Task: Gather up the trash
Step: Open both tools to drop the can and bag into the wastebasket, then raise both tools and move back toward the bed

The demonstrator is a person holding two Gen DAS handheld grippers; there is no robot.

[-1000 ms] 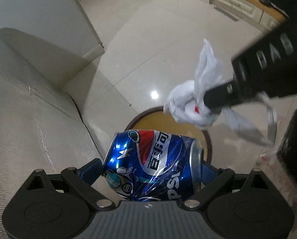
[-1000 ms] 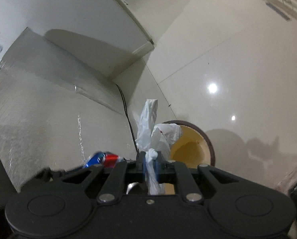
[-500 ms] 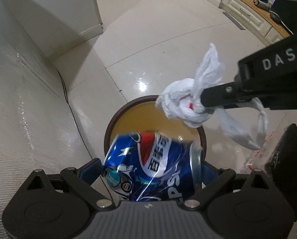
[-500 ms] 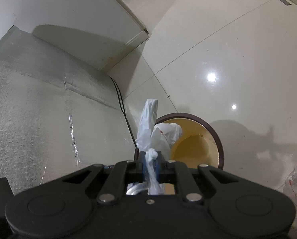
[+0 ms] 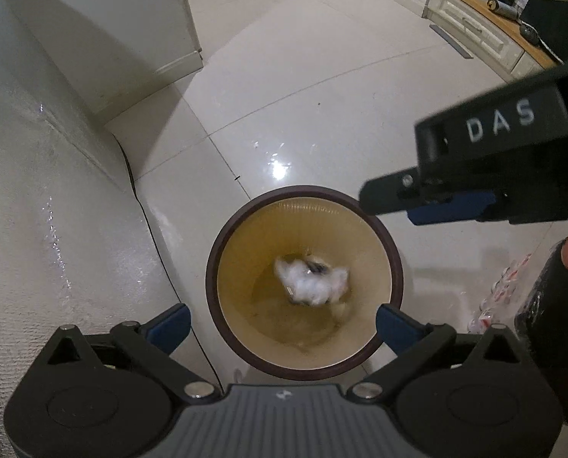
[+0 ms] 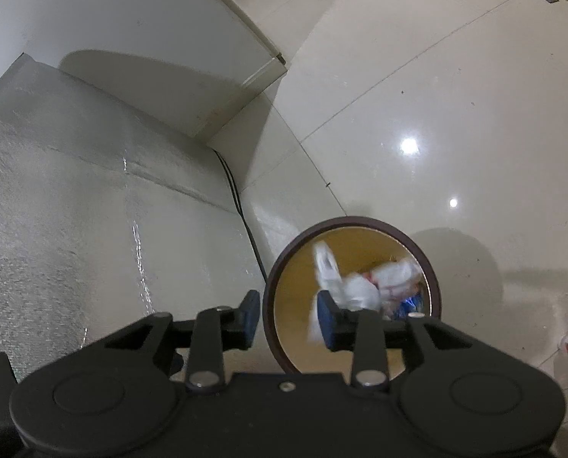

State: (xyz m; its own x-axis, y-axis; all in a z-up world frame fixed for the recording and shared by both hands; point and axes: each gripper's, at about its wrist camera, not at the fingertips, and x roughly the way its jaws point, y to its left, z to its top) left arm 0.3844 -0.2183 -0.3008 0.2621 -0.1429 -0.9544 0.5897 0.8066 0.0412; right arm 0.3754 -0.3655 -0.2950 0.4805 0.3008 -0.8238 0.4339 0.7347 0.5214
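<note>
Both grippers — left [image 5: 282, 322] and right [image 6: 289, 315] — are hovering wide open, empty, directly above the bin [image 5: 396, 267], where the white bag [image 5: 312, 278] is lying.

Bin [image 5: 396, 267] on the floor [image 5: 303, 87], just beside the sofa [image 5: 47, 229] on its left. Crumpled bag [image 5: 310, 278] inside the bin. Cable [image 6: 242, 213] between sofa and bin. Cabinet [image 5: 478, 34] far behind, right. Left claw [image 5: 282, 322] above the bin's near rim.

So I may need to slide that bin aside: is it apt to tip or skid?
The bin flares wider toward its rim, so it probably tips easily. It holds only a white plastic bag, so it is likely light. The glossy tile floor suggests easy skidding.
</note>
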